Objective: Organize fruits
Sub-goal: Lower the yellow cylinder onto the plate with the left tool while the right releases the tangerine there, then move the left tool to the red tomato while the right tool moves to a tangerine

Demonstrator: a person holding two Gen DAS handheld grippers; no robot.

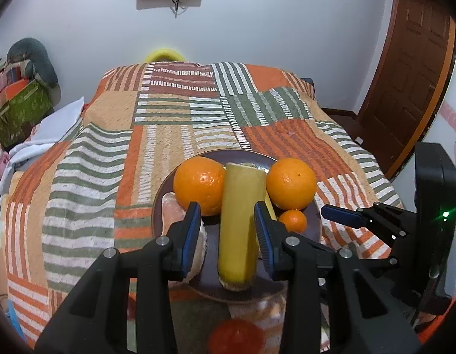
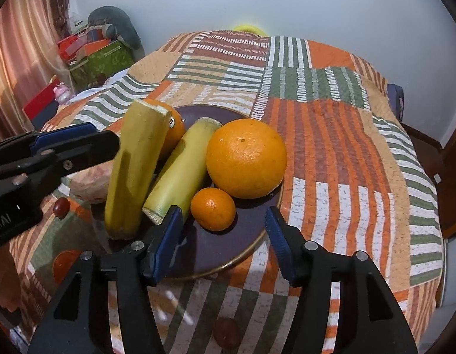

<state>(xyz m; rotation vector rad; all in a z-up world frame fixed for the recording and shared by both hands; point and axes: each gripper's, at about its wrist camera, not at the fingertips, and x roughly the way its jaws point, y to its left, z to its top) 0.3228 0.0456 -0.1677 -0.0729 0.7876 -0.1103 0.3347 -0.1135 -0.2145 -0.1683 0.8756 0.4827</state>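
Observation:
A dark purple plate [image 1: 210, 280] [image 2: 216, 253] on the patchwork cloth holds two large oranges [image 1: 200, 184] [image 2: 247, 157], a small mandarin [image 1: 293, 221] [image 2: 213, 209], a pale pink fruit [image 1: 172, 209] and two yellow cane-like stalks. My left gripper [image 1: 228, 230] stands open around one stalk [image 1: 238, 224] [image 2: 133, 165], which leans tilted on the plate; a gap shows on the left pad's side. The other stalk [image 2: 180, 171] lies beside it. My right gripper [image 2: 223, 244] is open and empty over the plate's near edge, by the mandarin; it also shows in the left wrist view [image 1: 343, 216].
A red tomato-like fruit [image 1: 235, 337] [image 2: 64, 264] and dark grapes [image 2: 61, 206] [image 2: 226, 336] lie on the cloth near the plate. Boxes and a grey cushion [image 2: 116, 22] are piled at the left. A wooden door [image 1: 405, 67] is at the right.

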